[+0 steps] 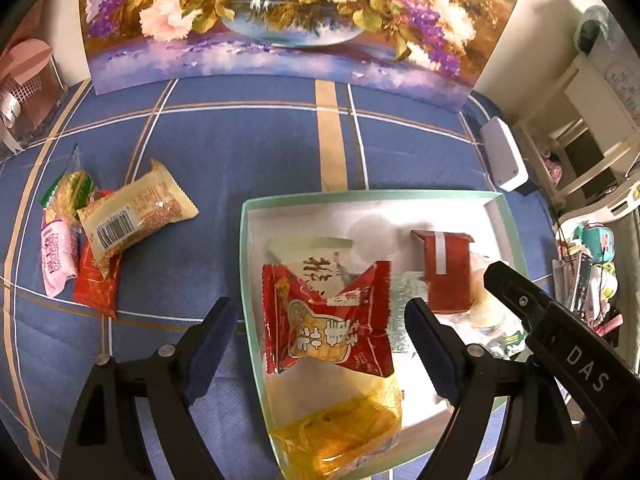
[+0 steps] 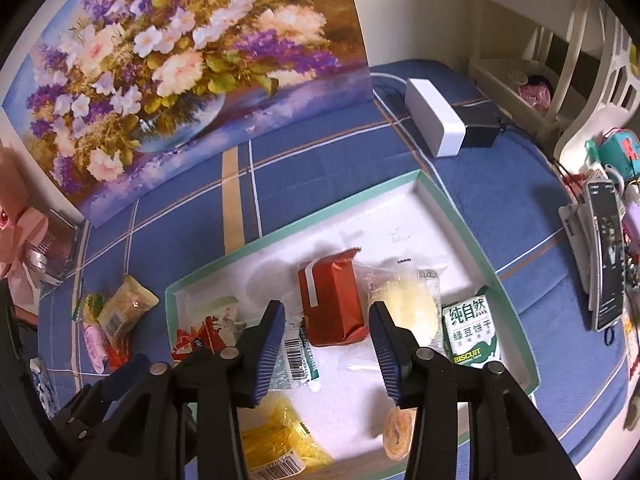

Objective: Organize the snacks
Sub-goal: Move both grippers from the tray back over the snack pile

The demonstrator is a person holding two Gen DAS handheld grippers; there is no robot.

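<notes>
A shallow box with a teal rim lies on the blue checked cloth and holds several snacks. My left gripper stands open above a bright red packet that lies in the box on a white packet and a yellow one. Its left finger hangs outside the rim. My right gripper is open just above a dark red pack, its pads on either side without touching. Beside the pack lie a pale round cake and a green biscuit pack.
A pile of loose snacks lies on the cloth left of the box: a beige packet, a pink one, a red one. A flower painting stands behind. A white device and a phone sit to the right.
</notes>
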